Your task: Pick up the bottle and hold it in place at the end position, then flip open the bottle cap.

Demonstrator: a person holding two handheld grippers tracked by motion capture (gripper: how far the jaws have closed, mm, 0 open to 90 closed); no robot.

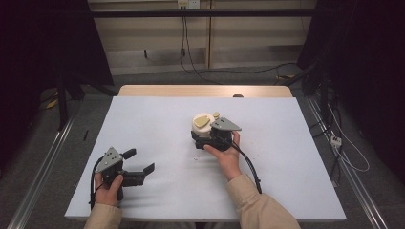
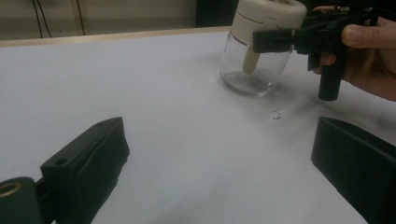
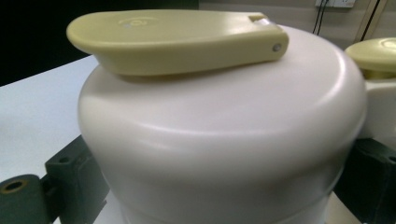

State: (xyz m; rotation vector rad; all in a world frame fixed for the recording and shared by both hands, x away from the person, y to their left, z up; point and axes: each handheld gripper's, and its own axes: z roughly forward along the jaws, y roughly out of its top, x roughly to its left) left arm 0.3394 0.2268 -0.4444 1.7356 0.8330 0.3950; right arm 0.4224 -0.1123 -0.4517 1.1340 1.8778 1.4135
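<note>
Standing upright a little past the middle of the white surface (image 1: pixel 157 119), the glass jar (image 2: pixel 254 70) with its cream lid (image 3: pixel 219 140) sits squarely between the jaws of the right gripper (image 1: pixel 208 138), which comes at it from the near side with its grey plate over the lid's right edge. From the right gripper view the lid's wall bulges out between the two black jaws, one at each side of it, and they look closed in against it at lid height, well above the clear glass below; whether they truly pinch it or only brush it I can't quite settle, though it reads as a hold. The yellowish flip tab (image 3: pixel 177 39) lies flat across the top of the lid, its hinge end toward the right in that view. The left gripper (image 1: pixel 138 164) rests well apart, low at the near-left of the surface, its jaws spread wide on nothing and pointed toward the jar, which lies forward and to its right. By my reckoning the right hand (image 1: pixel 227 157) steadies the jar.
</note>
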